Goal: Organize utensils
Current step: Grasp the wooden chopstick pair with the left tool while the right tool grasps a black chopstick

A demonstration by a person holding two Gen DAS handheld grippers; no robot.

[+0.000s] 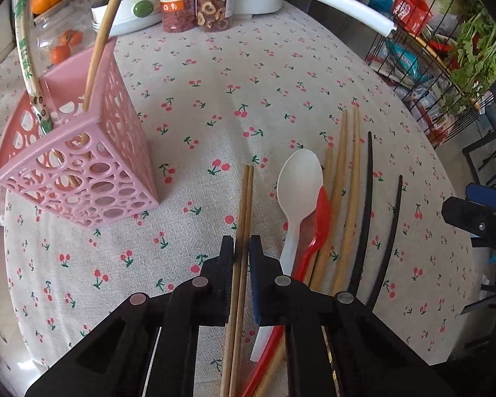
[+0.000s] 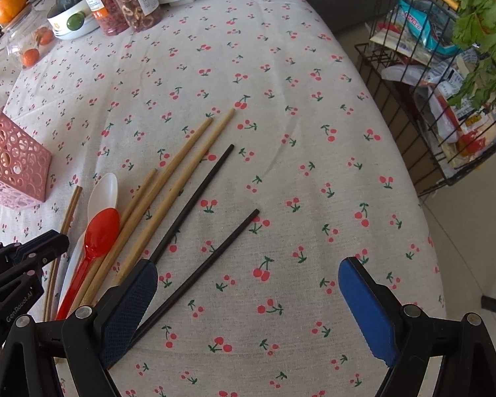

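Chopsticks first: we've got the left tool (image 1: 242,248) clamped tight on a brown pair (image 1: 244,218), gripped partway along, tips pointing straight ahead along the fingers and away from us. The pink basket (image 1: 82,172) sits ahead and to the left, toward the counter's left edge, tipped toward us, with a couple of sticks already poking out. So our guess is the next move is swinging left and tipping the pair upright so its long axis lines up with the opening. Right tool (image 2: 248,307) is wide open, holding nothing, hovering over the two black chopsticks (image 2: 195,205), well away from the basket. White spoon (image 1: 297,192), red spoon (image 2: 97,231) and bamboo chopsticks (image 2: 182,168) are still lying loose on the counter (image 2: 281,82).
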